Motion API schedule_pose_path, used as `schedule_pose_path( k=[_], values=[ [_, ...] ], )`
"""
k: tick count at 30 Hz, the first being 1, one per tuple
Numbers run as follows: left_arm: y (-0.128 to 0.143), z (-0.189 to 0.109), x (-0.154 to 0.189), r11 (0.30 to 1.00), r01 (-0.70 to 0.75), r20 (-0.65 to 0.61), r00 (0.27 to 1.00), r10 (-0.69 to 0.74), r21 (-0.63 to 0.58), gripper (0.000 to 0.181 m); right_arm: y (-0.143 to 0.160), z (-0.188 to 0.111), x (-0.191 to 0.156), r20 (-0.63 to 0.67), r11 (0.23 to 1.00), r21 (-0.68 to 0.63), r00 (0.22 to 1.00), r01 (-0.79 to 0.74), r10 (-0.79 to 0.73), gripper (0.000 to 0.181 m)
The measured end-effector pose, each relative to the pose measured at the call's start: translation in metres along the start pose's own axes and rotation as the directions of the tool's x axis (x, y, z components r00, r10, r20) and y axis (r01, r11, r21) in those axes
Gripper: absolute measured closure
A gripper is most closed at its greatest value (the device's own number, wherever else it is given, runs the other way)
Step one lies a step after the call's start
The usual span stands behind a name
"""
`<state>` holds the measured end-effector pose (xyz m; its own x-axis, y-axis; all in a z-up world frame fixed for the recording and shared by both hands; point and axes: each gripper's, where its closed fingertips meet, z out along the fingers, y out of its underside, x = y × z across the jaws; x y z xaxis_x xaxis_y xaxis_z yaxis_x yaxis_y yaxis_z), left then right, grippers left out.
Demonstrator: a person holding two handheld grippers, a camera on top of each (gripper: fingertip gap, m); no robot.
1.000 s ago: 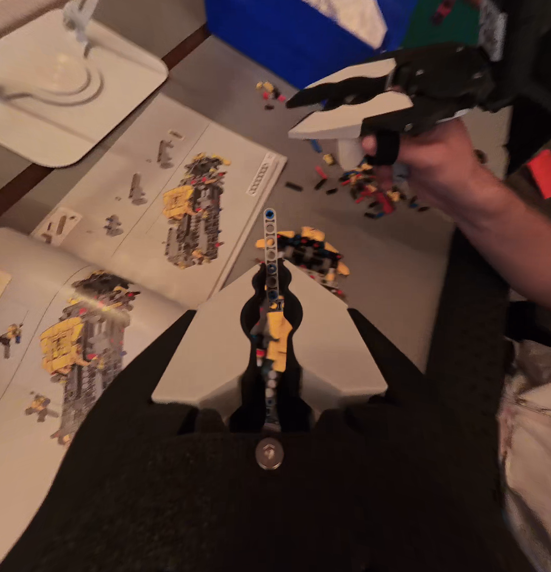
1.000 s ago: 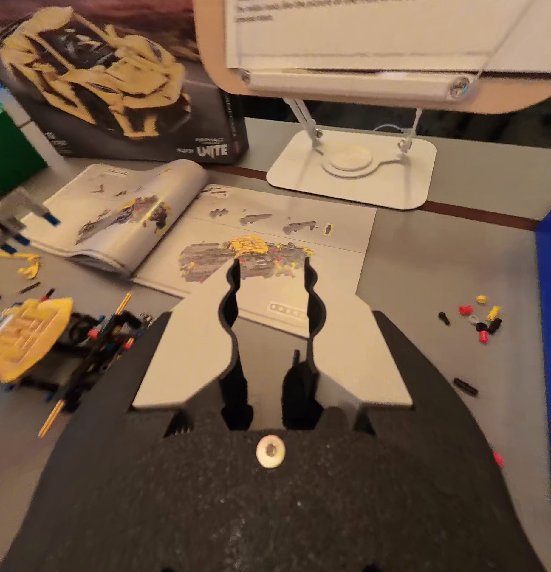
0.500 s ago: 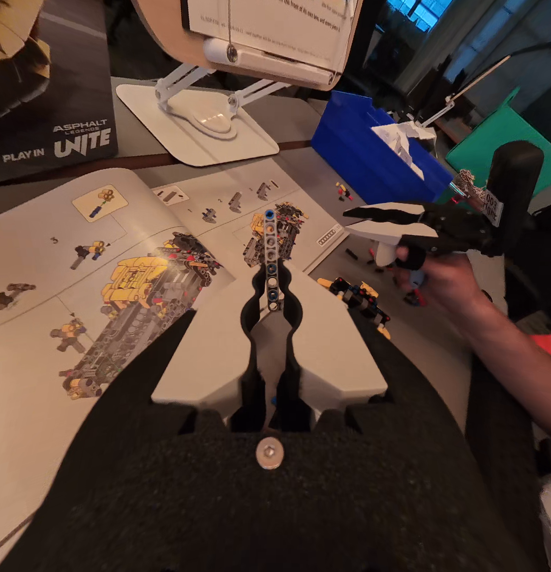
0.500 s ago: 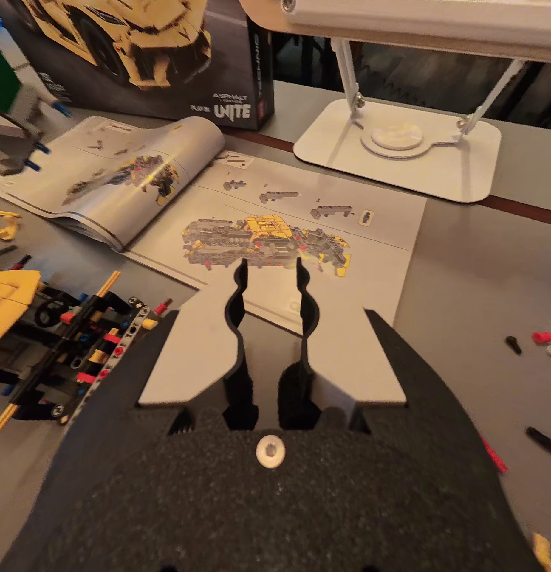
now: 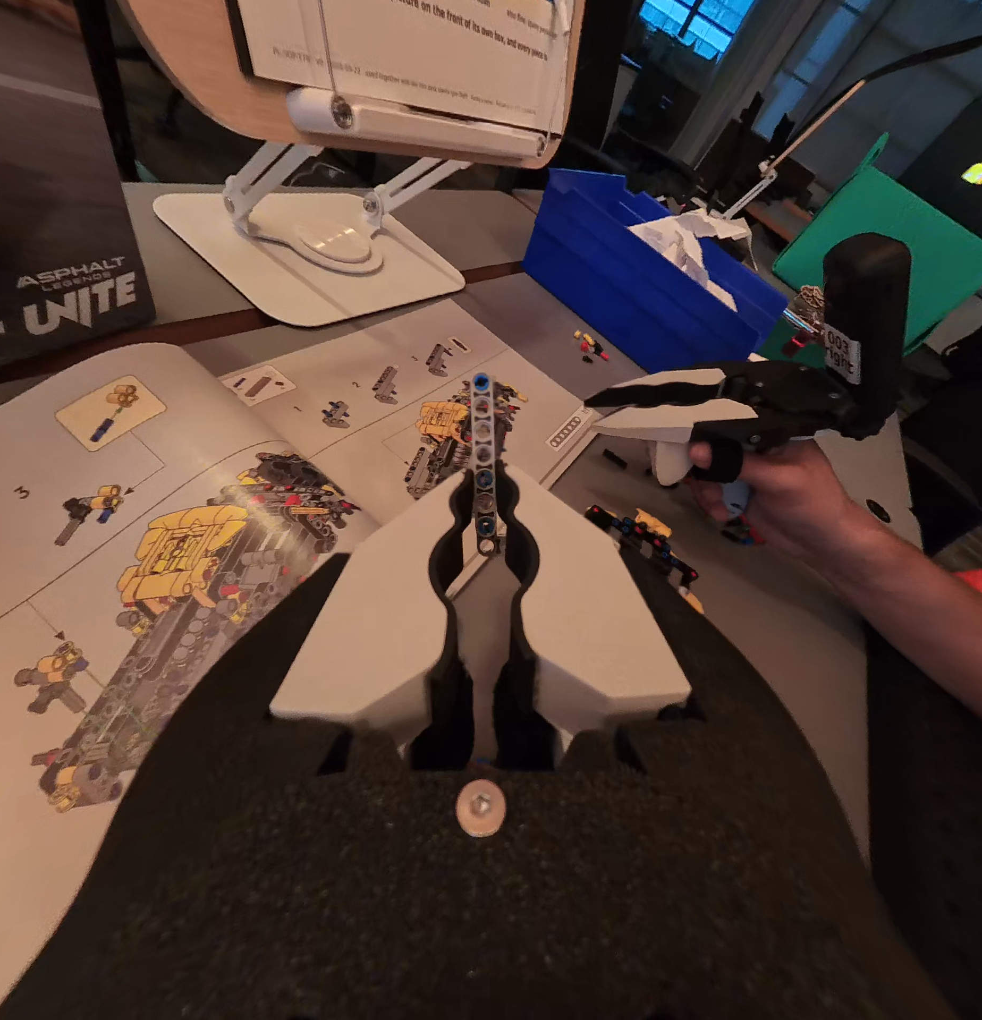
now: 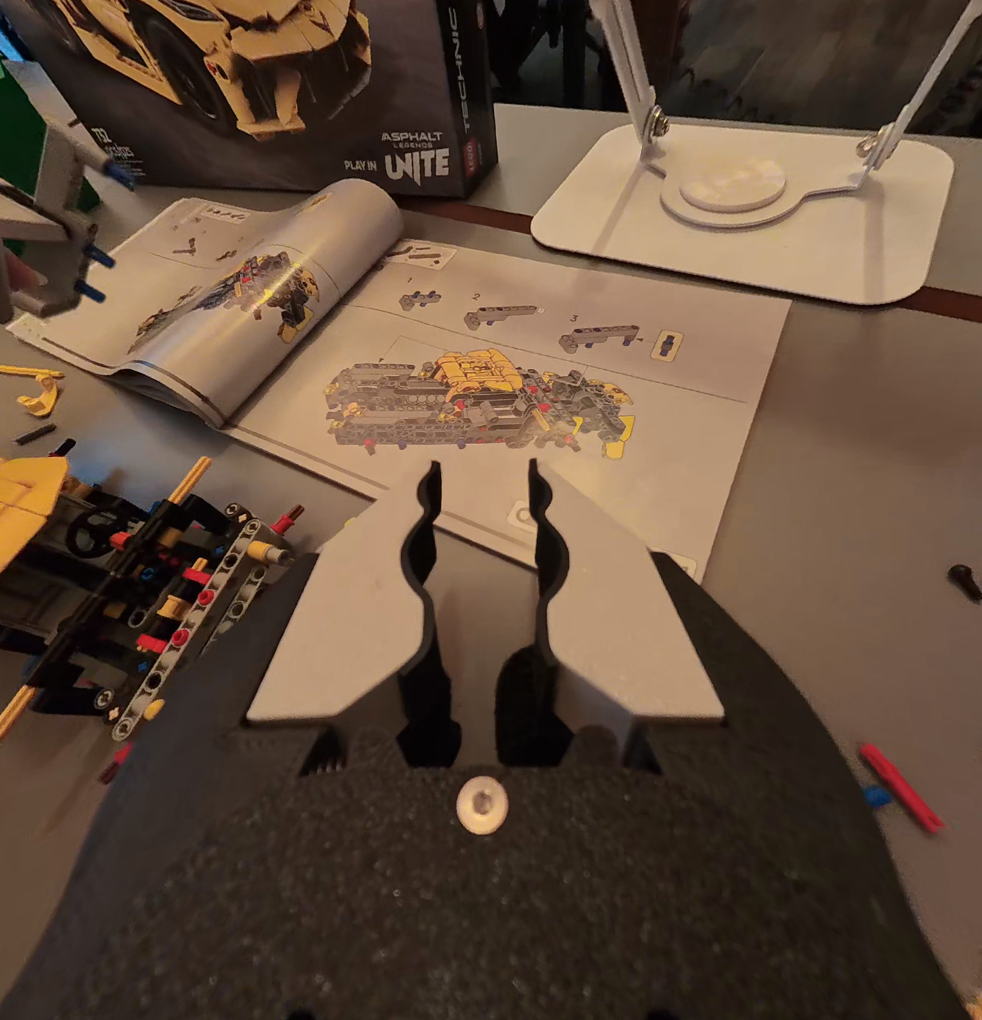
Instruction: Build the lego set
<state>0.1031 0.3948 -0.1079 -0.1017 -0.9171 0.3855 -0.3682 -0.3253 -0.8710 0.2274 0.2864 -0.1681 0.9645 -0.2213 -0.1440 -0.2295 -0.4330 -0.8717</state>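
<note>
two grippers show here, each held by a person. the left gripper (image 5: 486, 497) is closed on a grey beam (image 5: 484, 441) with a row of holes and blue pins; the beam is pinched near its lower end between the fingertips and stands up past them toward 12 o'clock, above the open instruction booklet (image 5: 201, 497). in the right wrist view the same beam appears at 10 o'clock (image 6: 63, 243), blurred, with blue pins sticking out to the right.

the right gripper (image 6: 483, 480) has its fingers parted with a clear gap between them, and nothing is in that gap; grey table and the booklet's lower edge show through it. in the left wrist view this gripper (image 5: 605, 411) sits at 3 o'clock, held by a hand (image 5: 776, 497) above the table.

the half-built lego car (image 6: 108, 596), black frame with yellow panels and red and blue pins, lies on the grey table (image 6: 836, 469) at 9 o'clock of the right gripper, just beside its left finger. in the left view part of it (image 5: 643, 538) peeks out at 4 o'clock from the beam.

the lego box (image 6: 290, 94) stands at 11 o'clock behind the booklet. a white stand (image 6: 754, 221) rests at 1 o'clock. loose small pieces, red (image 6: 900, 786) and black (image 6: 966, 579), lie at 3 o'clock. a blue bin (image 5: 643, 276) with crumpled paper sits at 1 o'clock in the left view.
</note>
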Motion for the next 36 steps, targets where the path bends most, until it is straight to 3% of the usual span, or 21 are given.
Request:
schedule_pose_path(
  k=[8,19,22,24,26,28,30,32,34,36],
  values=[
    [0.0,-0.007,-0.009,1.0,-0.022,0.04,0.999,0.022,-0.006,0.174,0.004,0.004,-0.006,0.013,1.0,-0.015,1.0,0.023,-0.023,0.151],
    [-0.009,-0.009,0.004,1.0,0.026,-0.017,1.0,-0.026,0.017,0.174,-0.007,0.001,-0.03,0.07,0.995,0.017,0.993,0.097,-0.098,0.15],
    [-0.02,-0.011,0.008,0.992,0.109,-0.025,0.994,-0.108,0.07,0.174,-0.022,-0.007,-0.055,0.126,0.981,0.092,0.975,0.171,-0.182,0.147],
    [-0.033,-0.013,0.01,0.949,0.278,-0.033,0.96,-0.277,0.149,0.174,-0.037,-0.017,-0.073,0.12,0.968,0.154,0.968,0.2,-0.219,0.146],
    [-0.051,-0.018,0.032,0.883,0.412,-0.15,0.91,-0.386,0.226,0.174,-0.055,-0.029,-0.104,0.142,0.949,0.231,0.958,0.213,-0.249,0.141],
    [-0.053,-0.022,0.051,0.872,0.434,-0.189,0.898,-0.398,0.227,0.174,-0.064,-0.036,-0.132,0.132,0.934,0.25,0.947,0.254,-0.293,0.14],
    [-0.05,-0.035,0.055,0.893,0.377,-0.133,0.926,-0.354,0.245,0.174,-0.061,-0.04,-0.148,0.124,0.933,0.241,0.945,0.267,-0.303,0.141],
    [-0.042,-0.059,0.049,0.914,0.32,-0.062,0.947,-0.315,0.25,0.174,-0.045,-0.042,-0.166,0.205,0.951,0.183,0.937,0.248,-0.284,0.139],
    [-0.022,-0.083,0.043,0.948,0.259,0.013,0.964,-0.266,0.184,0.174,-0.018,-0.042,-0.187,0.306,0.969,0.078,0.919,0.235,-0.247,0.122],
    [0.004,-0.105,0.026,0.974,0.193,0.155,0.965,-0.21,0.121,0.174,0.004,-0.038,-0.19,0.267,0.97,-0.007,0.935,0.244,-0.233,0.112]
  ],
)
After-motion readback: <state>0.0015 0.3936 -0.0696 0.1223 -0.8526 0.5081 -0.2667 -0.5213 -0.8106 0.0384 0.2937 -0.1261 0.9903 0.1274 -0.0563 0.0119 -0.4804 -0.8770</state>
